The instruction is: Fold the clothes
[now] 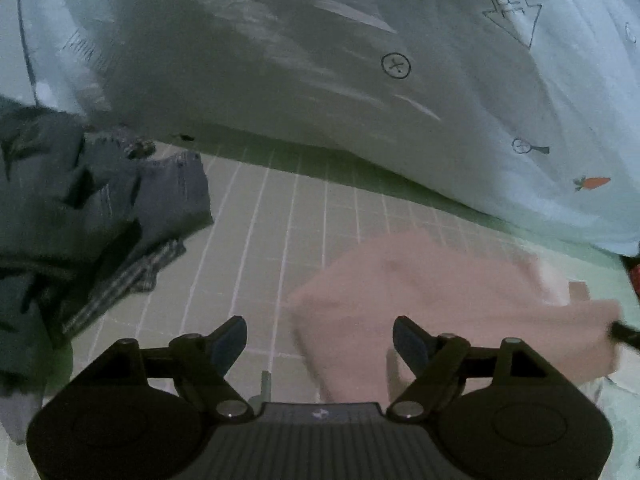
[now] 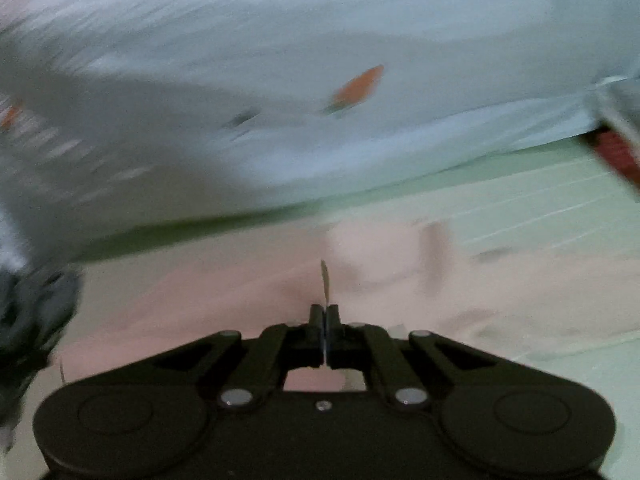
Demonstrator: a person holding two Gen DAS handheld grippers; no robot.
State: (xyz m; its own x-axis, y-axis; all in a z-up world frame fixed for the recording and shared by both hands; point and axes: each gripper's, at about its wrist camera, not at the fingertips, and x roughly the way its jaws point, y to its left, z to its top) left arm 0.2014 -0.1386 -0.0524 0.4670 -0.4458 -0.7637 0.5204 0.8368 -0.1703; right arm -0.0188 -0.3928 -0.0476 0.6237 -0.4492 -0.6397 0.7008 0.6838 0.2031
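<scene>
On gridded mat (image 1: 256,216), pink garment (image 1: 420,292) lengthwise left-right

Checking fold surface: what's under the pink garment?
Under the pink garment lies the green gridded mat, visible around its edges. The part directly beneath is covered, so anything there can't be seen.

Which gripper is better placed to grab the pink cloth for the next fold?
Probably left. The left gripper is open, and the pink cloth begins just right of the gap between its jaws. The right gripper is over the cloth too, but shut, so it must open first.
</scene>
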